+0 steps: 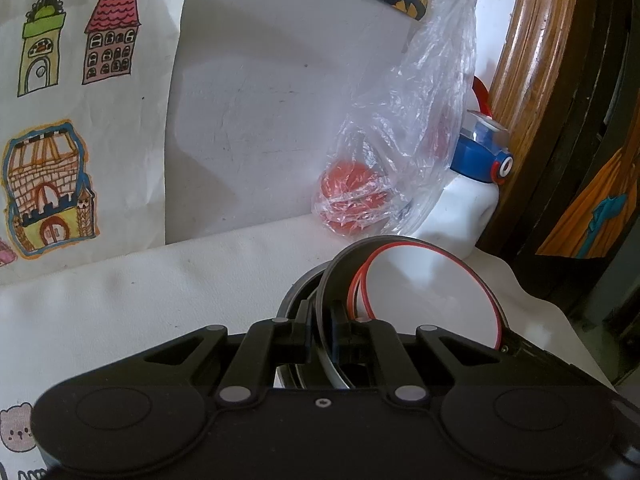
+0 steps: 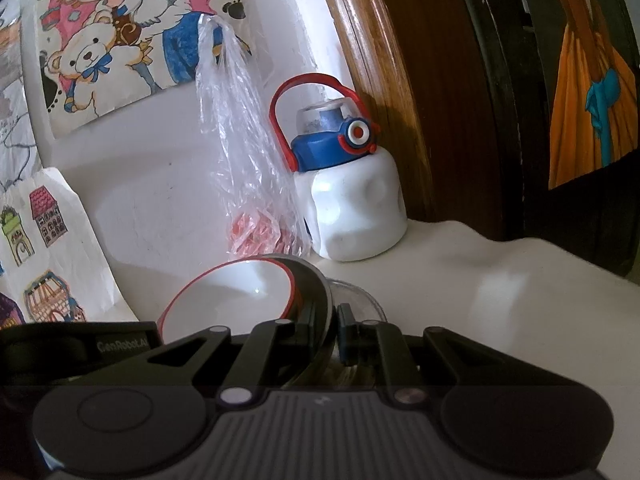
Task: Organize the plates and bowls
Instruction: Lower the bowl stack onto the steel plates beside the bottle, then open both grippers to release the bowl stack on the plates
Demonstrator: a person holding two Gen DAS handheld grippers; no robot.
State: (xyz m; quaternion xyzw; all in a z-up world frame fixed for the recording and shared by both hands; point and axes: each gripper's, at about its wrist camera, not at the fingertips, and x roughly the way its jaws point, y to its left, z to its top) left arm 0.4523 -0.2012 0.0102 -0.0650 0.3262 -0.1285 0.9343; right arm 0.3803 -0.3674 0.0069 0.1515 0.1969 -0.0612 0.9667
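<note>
A black bowl with a white inside and a red rim line is tilted above the white cloth. My left gripper is shut on its left rim. In the right wrist view the same bowl sits left of centre, and my right gripper is shut on its right rim. Part of the left gripper body shows at the far left there. A clear glass dish lies just beyond the right gripper's fingers. A second rounded rim shows under the bowl in the left wrist view.
A white bottle with a blue lid and red handle stands at the back against a wooden frame. A clear plastic bag holding red items leans beside it. Drawings cover the wall. White cloth spreads to the left.
</note>
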